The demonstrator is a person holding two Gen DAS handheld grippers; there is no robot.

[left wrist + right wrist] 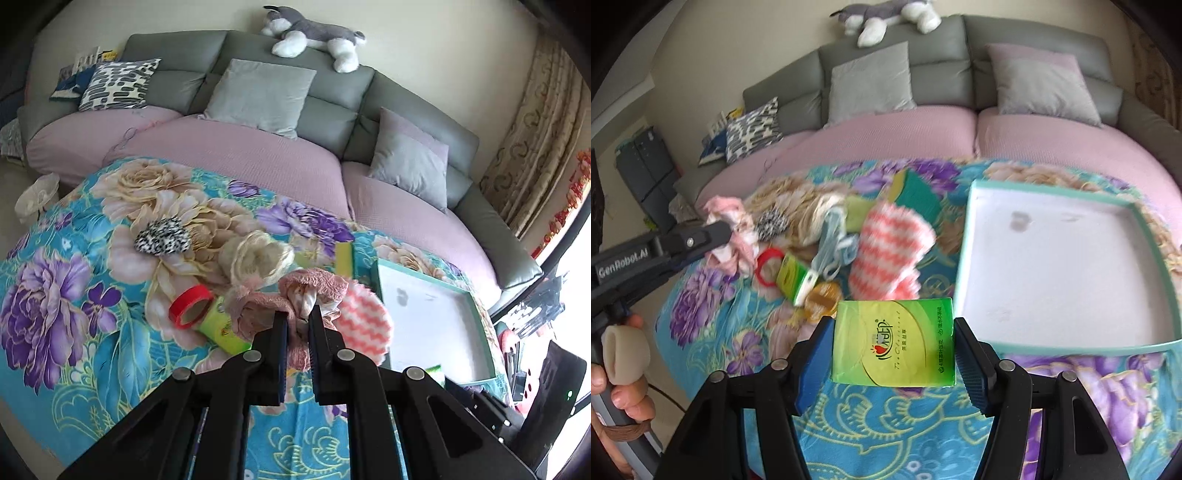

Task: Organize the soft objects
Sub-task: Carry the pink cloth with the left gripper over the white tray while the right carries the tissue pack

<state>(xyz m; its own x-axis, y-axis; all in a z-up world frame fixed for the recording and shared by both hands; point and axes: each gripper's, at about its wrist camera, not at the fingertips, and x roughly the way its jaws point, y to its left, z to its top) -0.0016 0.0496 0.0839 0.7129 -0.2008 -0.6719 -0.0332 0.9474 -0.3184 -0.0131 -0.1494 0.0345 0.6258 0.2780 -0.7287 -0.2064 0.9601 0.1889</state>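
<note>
My left gripper is shut on a bundle of pink fuzzy cloth, held up above the floral blanket. In the right wrist view that same gripper comes in from the left with the pink cloth bunched at its tip. My right gripper is shut on a green tissue pack, gripped by its two sides above the blanket. A white box tray with a teal rim lies just right of the pack, and it also shows in the left wrist view.
A pink-and-white zigzag cloth, a black-and-white fuzzy scrunchie, a cream yarn bundle, a red tape roll and a green packet lie on the blanket. Behind stands a grey sofa with cushions and a plush dog.
</note>
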